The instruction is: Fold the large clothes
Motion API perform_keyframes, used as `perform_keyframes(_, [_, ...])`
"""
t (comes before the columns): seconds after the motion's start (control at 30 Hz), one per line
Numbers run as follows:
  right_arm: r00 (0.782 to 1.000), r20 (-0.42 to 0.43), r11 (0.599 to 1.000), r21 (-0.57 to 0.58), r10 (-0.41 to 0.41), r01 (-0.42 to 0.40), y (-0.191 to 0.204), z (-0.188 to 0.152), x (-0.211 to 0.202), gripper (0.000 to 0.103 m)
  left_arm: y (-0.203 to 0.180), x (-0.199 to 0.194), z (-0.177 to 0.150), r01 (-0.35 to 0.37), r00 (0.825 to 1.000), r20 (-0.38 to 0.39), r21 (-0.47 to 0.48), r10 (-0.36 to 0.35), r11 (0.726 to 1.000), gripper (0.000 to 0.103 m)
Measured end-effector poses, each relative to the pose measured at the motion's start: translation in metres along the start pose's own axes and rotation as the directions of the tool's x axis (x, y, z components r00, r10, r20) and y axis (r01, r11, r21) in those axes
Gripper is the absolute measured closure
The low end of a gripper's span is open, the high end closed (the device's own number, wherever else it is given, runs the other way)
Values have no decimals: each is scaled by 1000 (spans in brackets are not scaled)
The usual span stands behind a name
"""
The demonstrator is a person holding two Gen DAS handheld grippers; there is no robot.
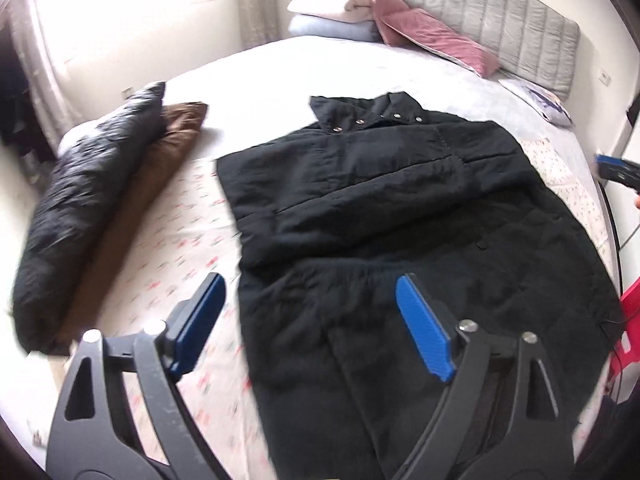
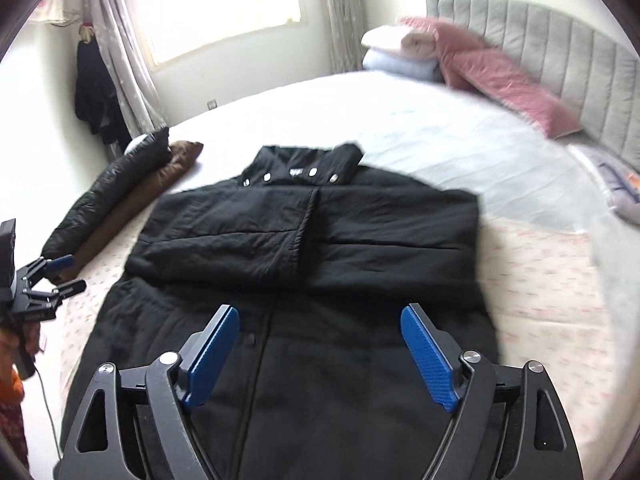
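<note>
A large black padded coat point(image 1: 400, 208) lies flat on the bed, collar with metal snaps toward the headboard, both sleeves folded across the chest. It also shows in the right wrist view point(image 2: 312, 240). My left gripper point(image 1: 310, 292) is open and empty, above the coat's lower left edge. My right gripper point(image 2: 320, 324) is open and empty, above the coat's lower middle near the front placket. The left gripper shows at the left edge of the right wrist view point(image 2: 60, 272); the right gripper shows at the right edge of the left wrist view point(image 1: 616, 170).
The bed point(image 1: 280, 68) has a white sheet and a patterned cover. A folded black jacket point(image 1: 80, 196) and brown jacket point(image 1: 132, 208) lie at its left side. Pillows and a pink quilt point(image 1: 424, 28) sit by the grey headboard point(image 1: 500, 12). A red object point(image 1: 628, 320) is at the right.
</note>
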State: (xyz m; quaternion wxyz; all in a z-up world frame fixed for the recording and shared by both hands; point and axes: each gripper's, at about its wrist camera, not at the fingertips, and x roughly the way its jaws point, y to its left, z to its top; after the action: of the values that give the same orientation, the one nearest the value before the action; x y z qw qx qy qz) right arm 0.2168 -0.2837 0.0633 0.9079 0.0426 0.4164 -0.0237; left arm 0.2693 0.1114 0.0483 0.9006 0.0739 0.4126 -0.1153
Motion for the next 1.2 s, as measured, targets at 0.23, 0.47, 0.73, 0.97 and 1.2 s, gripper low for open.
perform_keyframes(0.23, [1000,12,1000,-15,-4,4,-10,-56,-97,10,-3,-82,-45,41,999,8,-15,-41,999,3])
perform_keyframes(0.47, [997,-82,1000,-8,-10,9,-24,-137,-117,9,-5,-106,-100,113,992,-46,-44,-115,993,3])
perform_keyframes(0.73, [981,-191,990,139,24,3,-71,-214,-99,9,19,-73,-172,133,974,-159,-180,-162,975,3])
perform_keyframes(0.97, [972,-231,940,340,49,34,-127,-254,-81,9,36,-35,-215,252,936,-152,-344,-318,905,3])
perform_keyframes(1.2, [972,-153,864,497,177,-79,-157,-269,-71,9,51,-21,-230,406,874,-36,-495,-485,768,4])
